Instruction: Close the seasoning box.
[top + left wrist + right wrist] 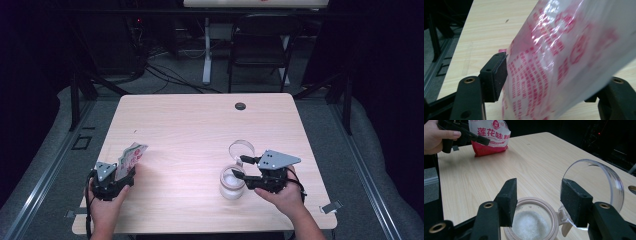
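Note:
A red-and-white printed pouch [132,154] stands near the table's front left. It sits between the jaws of my left gripper [124,172], which stands open. In the left gripper view the pouch [564,50] fills the gap and one pad [499,75] lies right at its edge. A glass jar [232,185] with white powder inside stands at the front right, its hinged clear lid [241,149] swung open. My right gripper [240,167] is open just above the jar's mouth [549,207], holding nothing. The lid [596,180] rises behind its right pad.
The wooden table [200,125] has a dark cable hole [240,106] near its far edge. A folding chair [262,45] and cables stand on the floor beyond. In the right gripper view a hand [436,137] holds the other gripper by the pouch [491,135].

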A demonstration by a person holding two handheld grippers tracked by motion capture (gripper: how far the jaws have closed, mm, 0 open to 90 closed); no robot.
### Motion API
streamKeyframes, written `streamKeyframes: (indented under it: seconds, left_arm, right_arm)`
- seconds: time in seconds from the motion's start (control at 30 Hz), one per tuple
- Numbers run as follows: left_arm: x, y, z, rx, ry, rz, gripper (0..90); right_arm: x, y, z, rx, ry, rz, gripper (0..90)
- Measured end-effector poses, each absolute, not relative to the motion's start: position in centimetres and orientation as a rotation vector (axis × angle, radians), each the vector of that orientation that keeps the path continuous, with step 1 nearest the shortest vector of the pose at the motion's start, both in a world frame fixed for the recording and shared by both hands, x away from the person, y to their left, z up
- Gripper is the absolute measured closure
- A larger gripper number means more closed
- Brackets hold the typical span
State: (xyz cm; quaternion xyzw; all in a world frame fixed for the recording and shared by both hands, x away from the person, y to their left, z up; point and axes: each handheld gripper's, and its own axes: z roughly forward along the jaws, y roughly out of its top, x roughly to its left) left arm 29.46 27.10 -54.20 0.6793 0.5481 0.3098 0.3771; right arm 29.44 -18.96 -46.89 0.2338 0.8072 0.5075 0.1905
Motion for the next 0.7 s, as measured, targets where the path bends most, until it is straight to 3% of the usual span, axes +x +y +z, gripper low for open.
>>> streamKeyframes:
  seconds: [0.7]
  left_arm:
    - [27.6, 22.7, -52.5, 1.777, 1.231, 0.804, 29.2]
  right_arm:
    - [29.1, -19.3, -46.1, 0.678, 2.221, 1.444, 48.8]
